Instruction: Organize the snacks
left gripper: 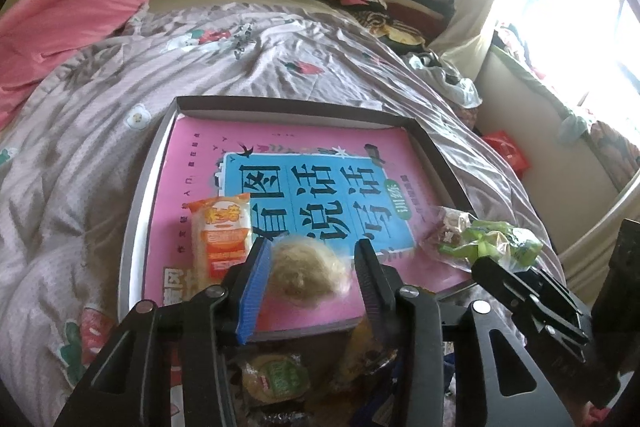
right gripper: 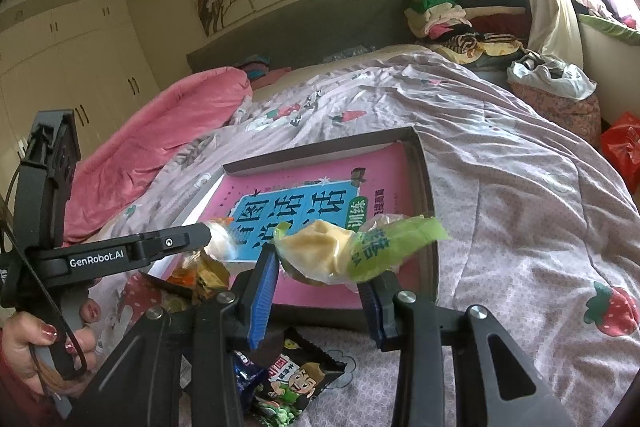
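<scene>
We see a shallow cardboard tray [left gripper: 140, 195] lying on a bed [left gripper: 80, 131] covered with a lilac strawberry-print quilt, and a pink book [left gripper: 280, 147] with a blue title panel lies flat inside the tray.

Our left tool [left gripper: 310, 267] hangs over the near end of the book. Between its two fingers sits a pale, fuzzy round snack [left gripper: 306, 273], resting on the book cover. The blue pad is at the snack's left edge and the dark pad is at its right edge; we cannot tell whether either pad presses on it. The snack is roughly round, so no long axis shows.

Just left of it, an orange-and-white packet [left gripper: 220, 235] lies flat on the book, its long axis running from the near edge toward the far edge of the tray.

Our right tool [right gripper: 316, 269] is clamped on a green-and-clear wrapped pastry [right gripper: 340, 251], held in the air above the tray's near right corner. Its long axis runs across the view, left to right, rising slightly toward the green twisted end at the right.

More wrapped snacks lie on the quilt before the tray, among them a dark cartoon packet [right gripper: 296, 383] and a round cake in a green-labelled wrapper [left gripper: 276, 379].

A hand [right gripper: 28, 359] with red nails grips the left tool's handle.
</scene>
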Available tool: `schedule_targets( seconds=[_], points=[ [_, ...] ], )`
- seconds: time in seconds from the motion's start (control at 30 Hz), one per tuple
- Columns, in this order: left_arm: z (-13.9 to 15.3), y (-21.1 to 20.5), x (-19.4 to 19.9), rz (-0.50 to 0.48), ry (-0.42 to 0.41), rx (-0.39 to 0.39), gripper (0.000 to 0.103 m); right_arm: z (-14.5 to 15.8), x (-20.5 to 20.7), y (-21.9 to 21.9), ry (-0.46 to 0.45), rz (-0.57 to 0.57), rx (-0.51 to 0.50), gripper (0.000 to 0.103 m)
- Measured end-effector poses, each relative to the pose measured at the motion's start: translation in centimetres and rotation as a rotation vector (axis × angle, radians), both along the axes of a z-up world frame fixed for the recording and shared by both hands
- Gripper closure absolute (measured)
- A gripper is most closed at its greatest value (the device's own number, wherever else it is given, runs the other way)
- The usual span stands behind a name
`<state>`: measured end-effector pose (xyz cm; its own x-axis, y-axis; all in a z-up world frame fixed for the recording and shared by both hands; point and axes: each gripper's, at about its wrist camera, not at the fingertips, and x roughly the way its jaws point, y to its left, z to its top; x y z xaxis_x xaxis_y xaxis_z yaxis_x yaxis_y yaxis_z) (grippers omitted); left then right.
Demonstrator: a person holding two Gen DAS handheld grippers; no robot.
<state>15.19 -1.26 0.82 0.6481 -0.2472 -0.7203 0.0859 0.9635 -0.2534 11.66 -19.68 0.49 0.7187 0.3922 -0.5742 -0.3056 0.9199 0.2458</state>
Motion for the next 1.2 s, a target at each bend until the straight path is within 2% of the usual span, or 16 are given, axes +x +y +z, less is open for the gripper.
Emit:
schedule_targets(
  seconds=[0.4,1.2],
  points=[
    [-1.0,-0.2,0.1,-0.009,0.026,0.001,0.059,-1.0,0.4,0.9,0.038,0.026,-0.029,0.064],
    [-2.1,-0.3,0.2,-0.021,0.072,0.013,0.059,-1.6,0.5,1.1,0.051,0.009,-0.057,0.064]
  ],
)
